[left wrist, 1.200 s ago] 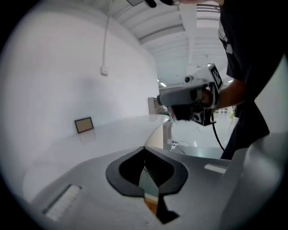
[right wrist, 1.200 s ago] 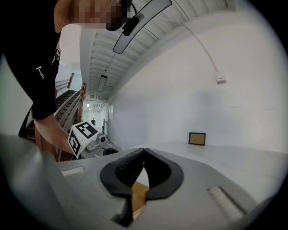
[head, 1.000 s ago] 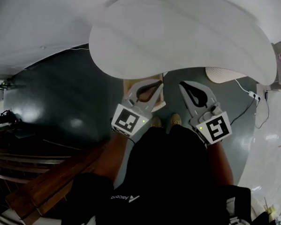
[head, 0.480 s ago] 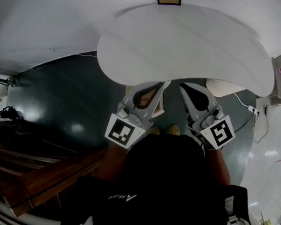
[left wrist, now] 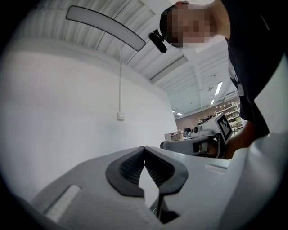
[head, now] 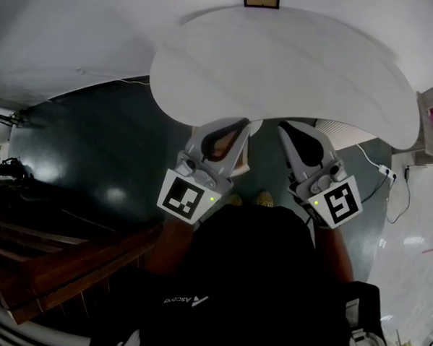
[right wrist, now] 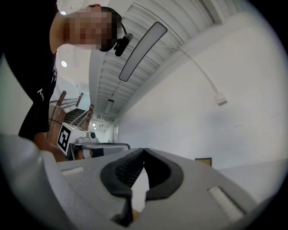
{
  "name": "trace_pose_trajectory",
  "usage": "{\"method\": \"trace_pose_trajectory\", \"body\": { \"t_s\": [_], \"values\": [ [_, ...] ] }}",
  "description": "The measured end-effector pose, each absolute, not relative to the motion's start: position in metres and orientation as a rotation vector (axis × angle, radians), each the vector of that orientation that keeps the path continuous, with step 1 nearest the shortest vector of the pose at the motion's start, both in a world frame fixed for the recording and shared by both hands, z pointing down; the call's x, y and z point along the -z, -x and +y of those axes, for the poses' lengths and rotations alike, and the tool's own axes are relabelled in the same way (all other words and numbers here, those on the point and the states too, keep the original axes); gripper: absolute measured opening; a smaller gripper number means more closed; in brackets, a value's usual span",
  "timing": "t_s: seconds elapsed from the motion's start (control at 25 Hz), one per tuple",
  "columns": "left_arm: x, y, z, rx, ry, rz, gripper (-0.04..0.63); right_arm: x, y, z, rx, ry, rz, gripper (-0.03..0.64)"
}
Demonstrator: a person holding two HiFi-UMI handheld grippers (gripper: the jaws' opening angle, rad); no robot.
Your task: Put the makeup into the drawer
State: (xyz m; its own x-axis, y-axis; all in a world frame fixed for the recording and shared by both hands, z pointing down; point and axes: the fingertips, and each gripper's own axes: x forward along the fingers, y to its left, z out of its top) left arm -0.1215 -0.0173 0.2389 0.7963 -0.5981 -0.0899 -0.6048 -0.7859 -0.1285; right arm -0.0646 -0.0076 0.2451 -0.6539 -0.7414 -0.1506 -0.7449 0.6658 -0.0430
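Left gripper [head: 242, 125] and right gripper [head: 282, 129] clenched on nothing, held side by side at white table [head: 294, 64] edge; probably idle carry.

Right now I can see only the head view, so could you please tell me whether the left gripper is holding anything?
Observer: No. In the left gripper view, the left gripper has its jaws together at the tips, with nothing between the pads.
Operator: Thank you. Could you check the right one for me as well?
Observer: The right gripper looks the same in the right gripper view: jaws together at the tips and empty. Past them there is only white wall, no makeup.
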Motion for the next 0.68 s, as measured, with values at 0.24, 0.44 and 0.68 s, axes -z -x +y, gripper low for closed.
{"method": "trace_pose_trajectory", "body": {
  "t_s": [0.24, 0.44, 0.68],
  "values": [
    [-0.238, 0.128, -0.014, -0.062, 2.819, 0.986, 0.011, -0.247, 0.069, -0.006, -0.031, 1.191, 2.746, 0.003],
    [-0.24, 0.131, -0.018, -0.06, 2.815, 0.999, 0.011, -0.249, 0.075, -0.013, -0.034, 1.164, 2.768, 0.003],
    [-0.243, 0.132, -0.019, -0.052, 2.823, 1.01, 0.011, -0.25, 0.078, -0.013, -0.04, 1.148, 2.785, 0.003]
  ]
}}
